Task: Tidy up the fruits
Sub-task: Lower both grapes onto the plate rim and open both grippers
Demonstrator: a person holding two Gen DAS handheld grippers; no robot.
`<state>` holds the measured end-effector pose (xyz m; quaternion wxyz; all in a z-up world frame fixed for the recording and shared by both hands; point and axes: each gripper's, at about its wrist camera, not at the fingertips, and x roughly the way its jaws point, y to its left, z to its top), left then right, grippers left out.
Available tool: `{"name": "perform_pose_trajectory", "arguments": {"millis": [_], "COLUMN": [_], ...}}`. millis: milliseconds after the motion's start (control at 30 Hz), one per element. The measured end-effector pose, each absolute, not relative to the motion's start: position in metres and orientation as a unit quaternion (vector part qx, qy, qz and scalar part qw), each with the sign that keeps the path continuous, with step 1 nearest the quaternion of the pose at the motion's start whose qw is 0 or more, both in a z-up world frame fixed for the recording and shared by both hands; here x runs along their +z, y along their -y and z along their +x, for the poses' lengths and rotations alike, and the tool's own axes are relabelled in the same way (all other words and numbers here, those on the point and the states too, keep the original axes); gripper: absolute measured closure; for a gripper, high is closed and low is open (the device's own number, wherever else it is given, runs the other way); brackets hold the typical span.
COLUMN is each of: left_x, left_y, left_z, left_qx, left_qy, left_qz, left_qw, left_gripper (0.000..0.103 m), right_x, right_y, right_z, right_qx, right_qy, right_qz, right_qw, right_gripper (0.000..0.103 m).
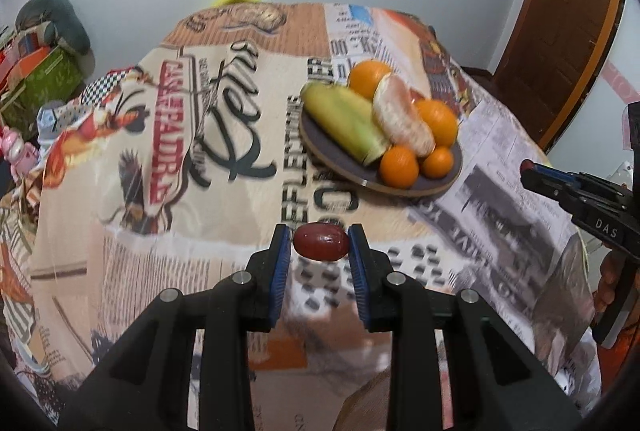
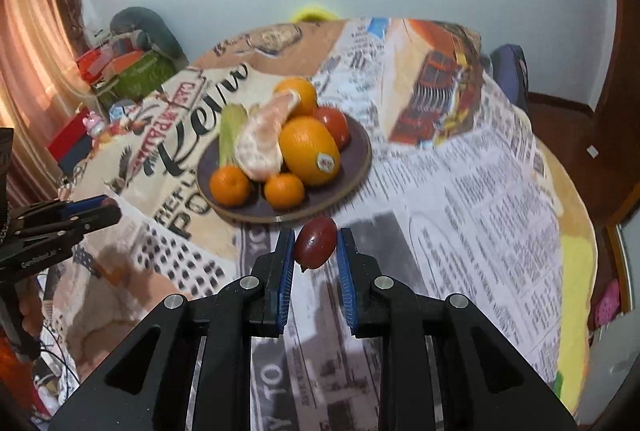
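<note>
both black two-finger grippers pinch small dark red oval fruits: the left gripper (image 1: 321, 242) holds one fruit (image 1: 321, 241), the right gripper (image 2: 316, 245) another (image 2: 315, 242), above the newspaper-print tablecloth (image 2: 460, 191), near the dark round plate (image 2: 356, 151) of oranges (image 2: 309, 150).

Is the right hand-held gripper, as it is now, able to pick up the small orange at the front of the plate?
Probably not yet. The right hand-held gripper is already shut on a dark red grape. The path to the small orange on the plate looks free, but the grape must be set down first.
</note>
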<state>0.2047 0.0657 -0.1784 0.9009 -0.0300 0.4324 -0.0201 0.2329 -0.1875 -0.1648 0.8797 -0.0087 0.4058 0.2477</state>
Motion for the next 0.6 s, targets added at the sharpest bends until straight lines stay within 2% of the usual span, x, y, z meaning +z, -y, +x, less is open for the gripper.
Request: {"name": "perform_pose_trajectory", "arguments": {"millis": [267,600], "left_x": [-0.169,-0.182], "left_y": [-0.051,-0.038], "left_z": [0.226,0.258], "left_qx": [-0.038,-0.052], "left_qy": [-0.418,-0.425], "left_qz": [-0.031,-0.031], "left_qw": [0.907,0.903], "left_gripper": [0.074,0.074], "right_x": [-0.158,-0.174], "right_y": [0.177,0.170], "right_z": [0.249,0.274], "right_qx": [0.253,0.253], "right_qy": [-0.391,-0.400], "right_qz": [-0.007,0.010], "right_qw": [0.885,0.881], "right_gripper": [0.083,0.083]}}
